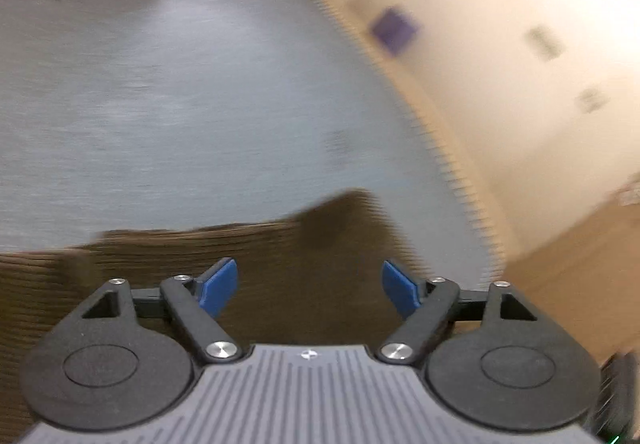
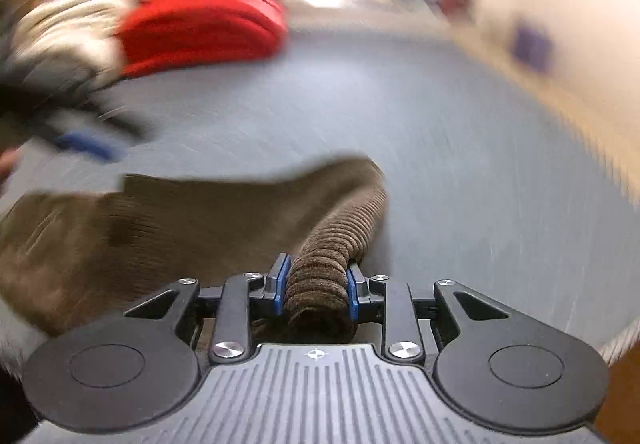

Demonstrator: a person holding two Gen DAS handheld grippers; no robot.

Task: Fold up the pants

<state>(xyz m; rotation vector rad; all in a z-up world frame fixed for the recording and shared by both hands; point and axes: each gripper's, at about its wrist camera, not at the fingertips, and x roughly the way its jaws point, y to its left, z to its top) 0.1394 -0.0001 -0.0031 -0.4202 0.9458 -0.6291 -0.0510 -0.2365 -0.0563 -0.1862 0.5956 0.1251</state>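
Left view: left gripper (image 1: 310,286) wide apart, holds nothing; brown pants (image 1: 248,256) lie flat under it, on grey table (image 1: 180,84)

Right view: right gripper (image 2: 316,286) pinches bunched pants (image 2: 320,284) edge; cloth looks soft, floppy, light; best grab corners or edges

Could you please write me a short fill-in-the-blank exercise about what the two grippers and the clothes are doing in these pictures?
1. The right gripper is shut on a bunched fold of the ____ corduroy pants.
2. The left gripper hovers over the pants with its jaws ____.
3. Behind the pants on the grey table lies a folded ____ garment.

Missing words: brown; open; red
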